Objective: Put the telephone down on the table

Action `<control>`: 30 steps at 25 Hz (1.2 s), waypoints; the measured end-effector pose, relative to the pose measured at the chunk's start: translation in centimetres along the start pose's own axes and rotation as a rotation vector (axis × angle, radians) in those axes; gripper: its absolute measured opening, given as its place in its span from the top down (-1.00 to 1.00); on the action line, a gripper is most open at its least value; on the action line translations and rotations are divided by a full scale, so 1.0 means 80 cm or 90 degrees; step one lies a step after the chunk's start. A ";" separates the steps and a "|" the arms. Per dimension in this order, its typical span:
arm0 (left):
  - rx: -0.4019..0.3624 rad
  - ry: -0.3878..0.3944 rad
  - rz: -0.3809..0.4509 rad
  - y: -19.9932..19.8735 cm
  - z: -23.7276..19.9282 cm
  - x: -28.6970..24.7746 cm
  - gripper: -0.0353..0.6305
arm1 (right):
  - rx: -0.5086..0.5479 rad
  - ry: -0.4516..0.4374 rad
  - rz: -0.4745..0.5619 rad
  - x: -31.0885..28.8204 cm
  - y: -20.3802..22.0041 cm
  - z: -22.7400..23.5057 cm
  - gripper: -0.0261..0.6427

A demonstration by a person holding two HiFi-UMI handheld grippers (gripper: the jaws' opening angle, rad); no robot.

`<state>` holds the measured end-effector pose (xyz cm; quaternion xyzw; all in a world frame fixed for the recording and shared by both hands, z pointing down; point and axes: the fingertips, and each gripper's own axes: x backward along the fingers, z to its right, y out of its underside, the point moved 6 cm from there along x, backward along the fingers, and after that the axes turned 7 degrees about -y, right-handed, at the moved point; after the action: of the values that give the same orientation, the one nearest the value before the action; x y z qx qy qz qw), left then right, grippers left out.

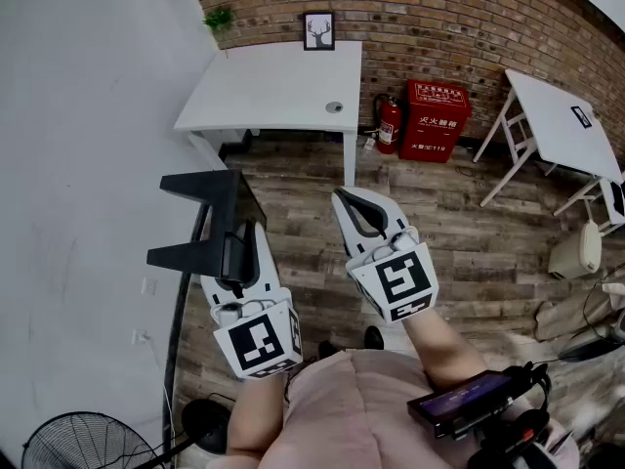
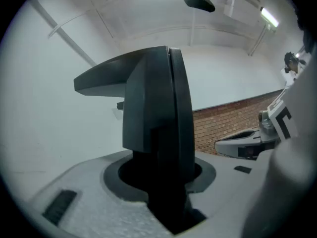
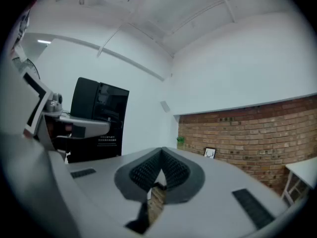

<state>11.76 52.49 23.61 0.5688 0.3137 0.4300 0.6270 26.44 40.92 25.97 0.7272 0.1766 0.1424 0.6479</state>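
The telephone [image 1: 209, 219] is a black handset with two flared ends. It hangs in the air at the left, over the wooden floor, short of the white table [image 1: 283, 91]. My left gripper [image 1: 237, 254] is shut on its middle; in the left gripper view the dark handset [image 2: 157, 123] rises upright from between the jaws. My right gripper [image 1: 357, 210] is level beside it, shut and empty, its ribbed pads [image 3: 171, 170] meeting. The right gripper view shows the handset [image 3: 96, 117] off to the left.
On the table's far side are a framed deer picture [image 1: 318, 29], a small plant [image 1: 219, 18] and a round disc [image 1: 334, 107]. A fire extinguisher [image 1: 389, 125] and red box [image 1: 437, 120] stand by the brick wall. A second white table [image 1: 571, 125] is right; a fan [image 1: 83, 447] lower left.
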 end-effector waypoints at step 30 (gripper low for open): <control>0.036 0.310 -0.029 -0.014 0.063 -0.002 0.41 | -0.050 -0.180 0.055 0.038 -0.014 0.042 0.51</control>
<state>16.34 50.17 23.26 0.4585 0.4806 0.5310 0.5262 30.53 39.36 24.38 0.7210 0.0464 0.0726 0.6875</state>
